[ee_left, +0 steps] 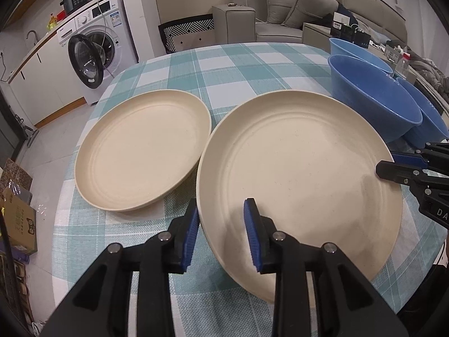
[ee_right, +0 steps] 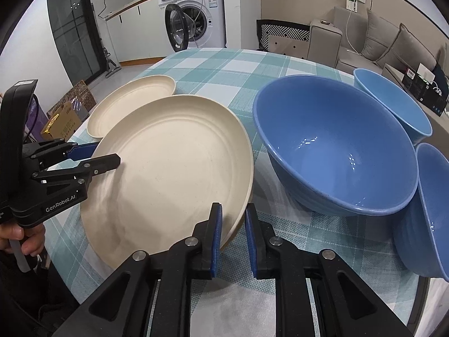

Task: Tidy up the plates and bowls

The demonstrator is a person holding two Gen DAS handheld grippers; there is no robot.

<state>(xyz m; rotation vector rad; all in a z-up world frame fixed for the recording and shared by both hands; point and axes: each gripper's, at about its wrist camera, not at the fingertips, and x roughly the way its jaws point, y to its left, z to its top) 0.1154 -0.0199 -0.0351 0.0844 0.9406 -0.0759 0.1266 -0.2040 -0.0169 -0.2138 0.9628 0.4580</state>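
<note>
A large cream plate (ee_left: 294, 163) (ee_right: 174, 163) lies near me on the checked tablecloth (ee_left: 224, 70). Its left rim overlaps a second cream plate (ee_left: 143, 148) (ee_right: 126, 104). My left gripper (ee_left: 221, 205) (ee_right: 105, 154) straddles the near plate's left rim, one finger outside and one over the inside, with space showing around the pads: open. My right gripper (ee_right: 233, 207) (ee_left: 385, 163) is shut on the same plate's right rim, where a second rim edge shows just beneath. Three blue bowls stand to the right: a big one (ee_right: 336, 146) (ee_left: 373, 98), a far one (ee_right: 393, 101) (ee_left: 356, 50), and a near one (ee_right: 429, 210) (ee_left: 426, 112).
The big bowl stands close to the plate's right edge. The round table's edge curves close behind the far plate. Cardboard boxes (ee_left: 19, 219) lie on the floor at the left, and a washing machine (ee_left: 92, 50) and grey sofa (ee_left: 294, 8) stand beyond. A hand (ee_right: 22, 236) holds the left gripper's handle.
</note>
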